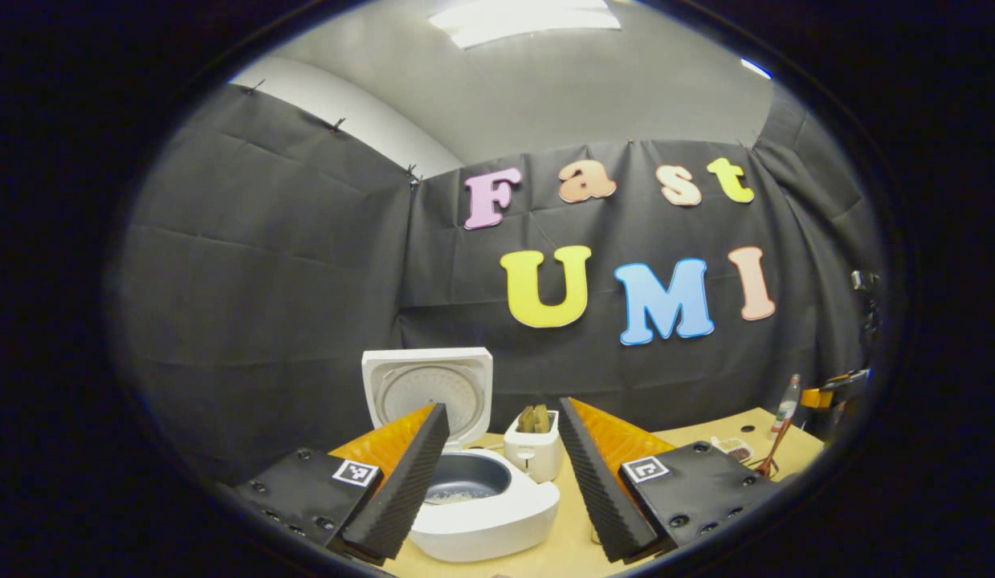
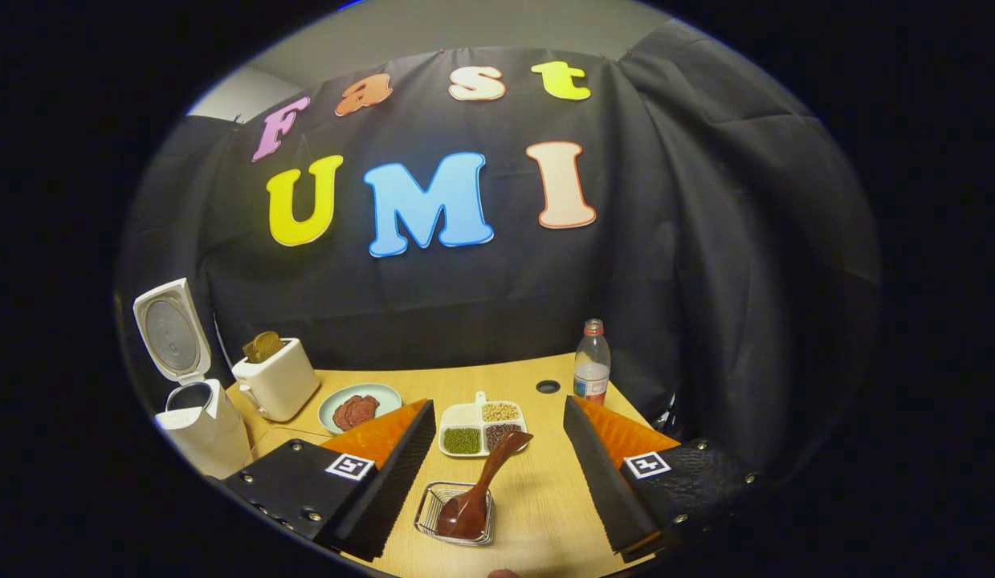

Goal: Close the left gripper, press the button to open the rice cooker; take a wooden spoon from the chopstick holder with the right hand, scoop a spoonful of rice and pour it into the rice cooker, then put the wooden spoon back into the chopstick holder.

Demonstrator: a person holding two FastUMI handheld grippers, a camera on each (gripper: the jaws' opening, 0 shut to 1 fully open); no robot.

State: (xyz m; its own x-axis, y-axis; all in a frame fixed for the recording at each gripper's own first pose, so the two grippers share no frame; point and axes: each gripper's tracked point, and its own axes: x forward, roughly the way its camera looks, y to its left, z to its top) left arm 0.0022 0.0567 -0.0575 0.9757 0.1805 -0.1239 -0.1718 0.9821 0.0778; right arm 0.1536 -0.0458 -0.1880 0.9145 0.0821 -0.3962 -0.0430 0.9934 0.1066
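Left gripper [image 1: 503, 474]: spread wide, holding nothing, ribbed pads, one square marker tag per finger. Ahead between the fingers: one white rice cooker [image 1: 481, 514], rounded, lid [image 1: 429, 389] upright, pale grains in the grey pot. Just behind it: one cream toaster [image 1: 534, 451] with two slices.

Right gripper [image 2: 497, 461]: spread, empty. Between its fingers: one wire chopstick holder [image 2: 433, 514] with one wooden spoon [image 2: 477, 494], bowl down. Beyond: one four-compartment grain dish [image 2: 469, 417], one plate [image 2: 381, 395], one plastic bottle [image 2: 592, 361], label unreadable.
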